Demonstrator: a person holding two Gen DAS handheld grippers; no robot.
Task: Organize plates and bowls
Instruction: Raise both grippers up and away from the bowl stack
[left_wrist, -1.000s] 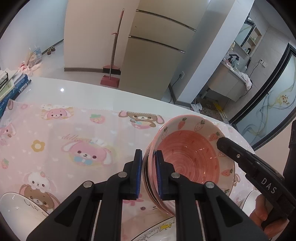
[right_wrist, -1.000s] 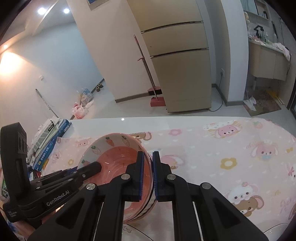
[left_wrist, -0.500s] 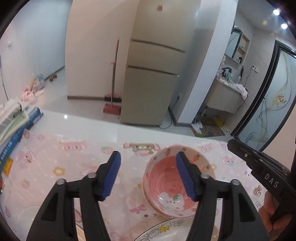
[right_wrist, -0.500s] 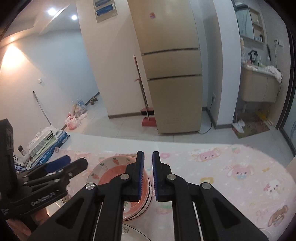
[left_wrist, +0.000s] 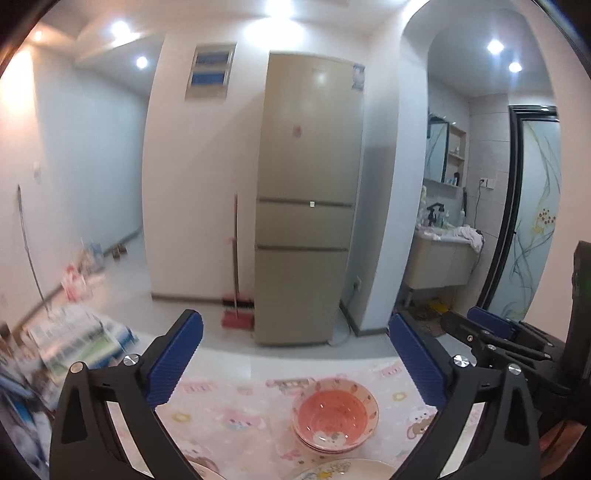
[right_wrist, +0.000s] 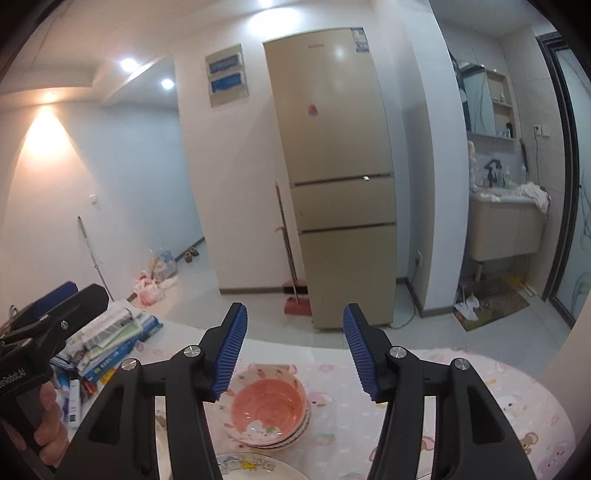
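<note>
A stack of pink strawberry-print bowls (left_wrist: 335, 419) sits on the pink cartoon tablecloth (left_wrist: 236, 413); it also shows in the right wrist view (right_wrist: 269, 417). My left gripper (left_wrist: 295, 362) is open and empty, raised well above and behind the bowls. My right gripper (right_wrist: 293, 350) is open and empty too, also raised above them. A white cartoon plate (left_wrist: 343, 470) lies at the near edge, also seen in the right wrist view (right_wrist: 255, 467). The right gripper appears at the right of the left wrist view (left_wrist: 491, 325), and the left gripper at the left of the right wrist view (right_wrist: 59, 299).
A pile of books (right_wrist: 107, 343) lies at the table's left end. Beyond the table stand a beige fridge (left_wrist: 306, 199), a red broom (left_wrist: 236, 288) and a washbasin cabinet (left_wrist: 439, 258). Another white dish edge (left_wrist: 203, 467) shows at the bottom left.
Both grippers let go of the bowl stack, opened wide and drew up and back. The bowls now sit on the tablecloth, smaller in view.
</note>
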